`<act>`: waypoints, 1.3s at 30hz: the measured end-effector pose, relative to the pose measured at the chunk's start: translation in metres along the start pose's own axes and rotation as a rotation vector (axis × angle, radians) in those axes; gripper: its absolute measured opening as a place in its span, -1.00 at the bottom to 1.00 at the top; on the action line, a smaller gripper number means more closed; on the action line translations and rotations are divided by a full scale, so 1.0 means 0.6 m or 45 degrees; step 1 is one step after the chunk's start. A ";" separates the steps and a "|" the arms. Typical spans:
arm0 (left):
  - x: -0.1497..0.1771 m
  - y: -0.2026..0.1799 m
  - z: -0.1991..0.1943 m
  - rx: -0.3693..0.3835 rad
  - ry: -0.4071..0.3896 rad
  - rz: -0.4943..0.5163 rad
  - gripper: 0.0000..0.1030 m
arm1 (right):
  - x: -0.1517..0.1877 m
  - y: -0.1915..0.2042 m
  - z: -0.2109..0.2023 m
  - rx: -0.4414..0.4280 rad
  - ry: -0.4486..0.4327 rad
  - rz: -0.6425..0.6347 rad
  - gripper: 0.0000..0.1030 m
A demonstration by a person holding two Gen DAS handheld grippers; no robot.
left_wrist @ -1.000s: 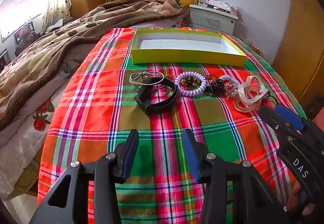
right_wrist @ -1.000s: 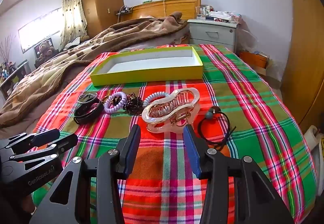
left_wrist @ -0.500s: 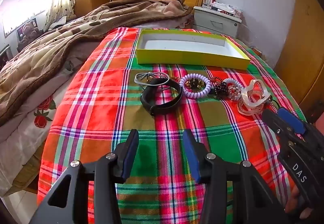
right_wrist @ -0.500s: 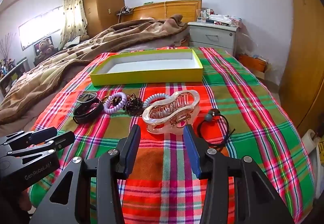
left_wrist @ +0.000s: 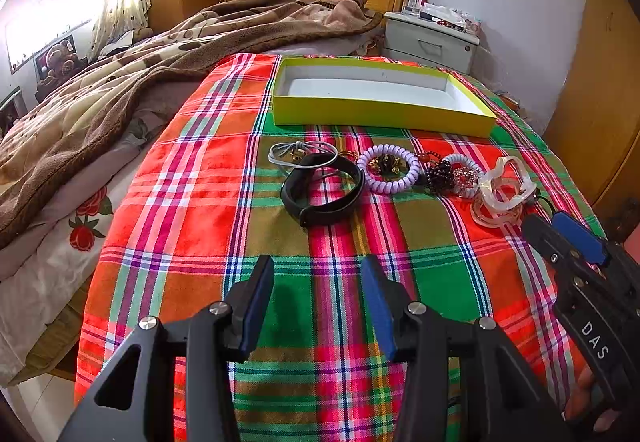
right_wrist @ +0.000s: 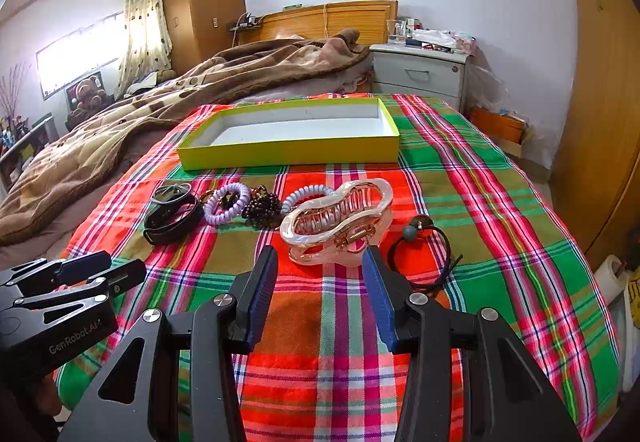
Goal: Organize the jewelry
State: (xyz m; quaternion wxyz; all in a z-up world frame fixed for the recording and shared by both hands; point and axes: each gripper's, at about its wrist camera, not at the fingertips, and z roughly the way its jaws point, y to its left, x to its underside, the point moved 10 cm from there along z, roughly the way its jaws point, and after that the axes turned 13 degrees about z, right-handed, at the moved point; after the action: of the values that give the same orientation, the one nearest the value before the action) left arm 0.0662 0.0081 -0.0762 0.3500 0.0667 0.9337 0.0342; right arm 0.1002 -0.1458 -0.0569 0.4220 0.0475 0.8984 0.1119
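Note:
A row of jewelry lies on the plaid cloth in front of an empty yellow box [left_wrist: 380,116] [right_wrist: 288,154]. From left: a grey cord loop [left_wrist: 298,154], a black band [left_wrist: 324,194] [right_wrist: 174,220], a lilac coil tie [left_wrist: 388,168] [right_wrist: 226,202], dark beads [left_wrist: 438,174] [right_wrist: 262,206], a pale coil tie [right_wrist: 306,194], a pearly pink claw clip [right_wrist: 338,220] [left_wrist: 502,194] and a black hair elastic [right_wrist: 420,254]. My right gripper [right_wrist: 320,274] stands open just short of the clip. My left gripper [left_wrist: 316,282] is open, short of the black band, nothing between its fingers.
The plaid cloth [left_wrist: 192,210] covers the foot of a bed. A brown blanket [left_wrist: 100,98] is heaped on the left. A grey nightstand [right_wrist: 420,72] stands at the back right, and a wooden wardrobe door [right_wrist: 600,102] runs along the right.
The left wrist view has shifted slightly left and back, so the jewelry and box sit a bit further right in it. The right gripper has stayed put. Both jaws keep the same gap.

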 end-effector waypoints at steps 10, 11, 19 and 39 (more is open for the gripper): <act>0.000 0.003 -0.002 -0.002 0.001 -0.005 -0.08 | 0.001 0.000 -0.001 0.002 -0.004 0.000 -0.13; 0.000 0.003 -0.002 -0.004 0.000 -0.006 -0.08 | 0.001 0.000 -0.001 0.001 -0.004 0.001 -0.13; -0.001 0.002 -0.004 -0.007 -0.003 -0.007 -0.08 | 0.000 0.000 -0.001 0.001 -0.005 0.000 -0.13; -0.001 0.006 -0.005 -0.011 -0.006 -0.006 -0.08 | -0.003 0.001 -0.002 0.002 -0.013 0.000 -0.13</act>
State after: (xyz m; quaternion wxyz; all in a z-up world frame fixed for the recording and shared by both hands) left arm 0.0650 0.0117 -0.0728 0.3524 0.0631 0.9330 0.0374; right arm 0.1004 -0.1457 -0.0544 0.4264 0.0484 0.8964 0.1110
